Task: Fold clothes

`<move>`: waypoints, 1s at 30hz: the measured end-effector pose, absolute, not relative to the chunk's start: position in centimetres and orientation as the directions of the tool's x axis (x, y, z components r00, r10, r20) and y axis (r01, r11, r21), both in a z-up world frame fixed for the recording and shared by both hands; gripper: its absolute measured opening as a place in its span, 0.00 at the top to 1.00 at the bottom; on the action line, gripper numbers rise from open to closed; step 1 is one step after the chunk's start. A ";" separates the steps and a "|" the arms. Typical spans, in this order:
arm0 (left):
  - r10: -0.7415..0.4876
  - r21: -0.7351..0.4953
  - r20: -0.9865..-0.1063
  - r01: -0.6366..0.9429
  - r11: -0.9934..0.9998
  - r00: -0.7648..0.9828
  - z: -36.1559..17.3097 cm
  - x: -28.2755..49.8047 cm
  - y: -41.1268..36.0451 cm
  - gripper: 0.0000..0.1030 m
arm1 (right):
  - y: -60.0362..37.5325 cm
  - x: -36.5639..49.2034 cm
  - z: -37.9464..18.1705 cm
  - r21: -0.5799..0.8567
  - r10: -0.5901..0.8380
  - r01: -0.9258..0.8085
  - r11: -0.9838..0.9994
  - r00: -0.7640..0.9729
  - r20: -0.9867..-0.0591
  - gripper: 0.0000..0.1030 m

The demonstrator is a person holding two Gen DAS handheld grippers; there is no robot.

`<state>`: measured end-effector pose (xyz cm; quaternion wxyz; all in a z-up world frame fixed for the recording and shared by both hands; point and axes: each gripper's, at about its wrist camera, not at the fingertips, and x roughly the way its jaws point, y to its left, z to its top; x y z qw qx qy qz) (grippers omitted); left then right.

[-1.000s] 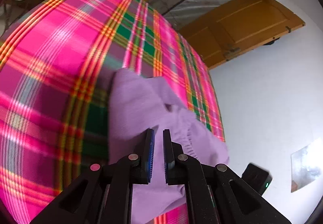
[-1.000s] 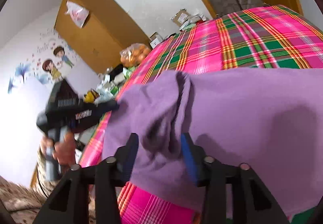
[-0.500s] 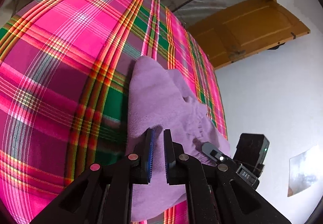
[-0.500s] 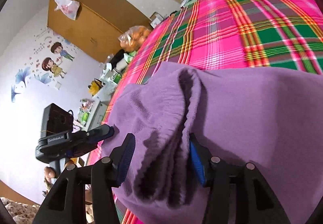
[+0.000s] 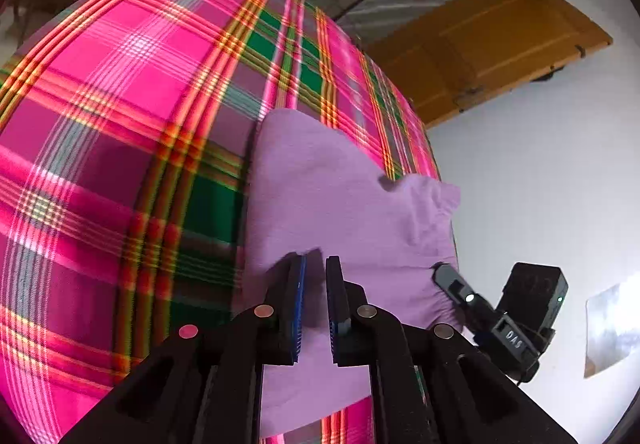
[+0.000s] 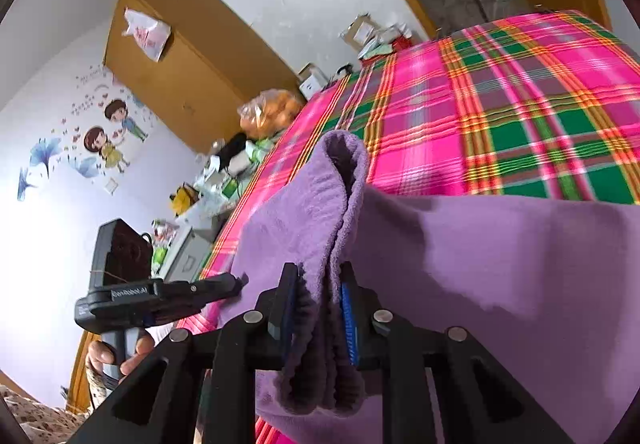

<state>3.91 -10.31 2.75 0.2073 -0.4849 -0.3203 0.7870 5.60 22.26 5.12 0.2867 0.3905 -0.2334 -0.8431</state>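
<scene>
two grippers work one purple garment (image 6: pixel 500 268) lying on the plaid bedspread (image 5: pixel 120 123). right gripper (image 6: pixel 318 286), jaws just closed, pinches its bunched ribbed edge, cloth running away rightward. left gripper (image 5: pixel 316 276), nearly pressed together and just easing apart, pinches nothing; earlier the edge sat loose between wide jaws.

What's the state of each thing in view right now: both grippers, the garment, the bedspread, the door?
Right gripper: has just been closing, fingers now pinched on the gathered edge of the garment.
Left gripper: narrow gap, purple fabric between the fingers; grip unclear.
Soft purple fleece garment: lying on the bed, one edge bunched and lifted.
Pink-and-green plaid bedspread: spread flat.
Brown wooden door: swung open.
</scene>
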 end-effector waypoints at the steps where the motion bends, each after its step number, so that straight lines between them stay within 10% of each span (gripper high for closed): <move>1: 0.641 -0.706 -0.630 -0.021 -0.708 -0.439 2.8 3.9 -10.1 0.90 | 22.8 5.8 5.2 0.622 -0.660 0.289 -0.728 -0.542 -0.520 0.80; 30: 0.616 -0.631 -0.689 -0.103 -0.769 -0.382 3.1 -1.7 -6.4 0.90 | 23.2 5.5 6.2 0.287 -0.385 0.260 -0.922 -0.688 -0.614 0.72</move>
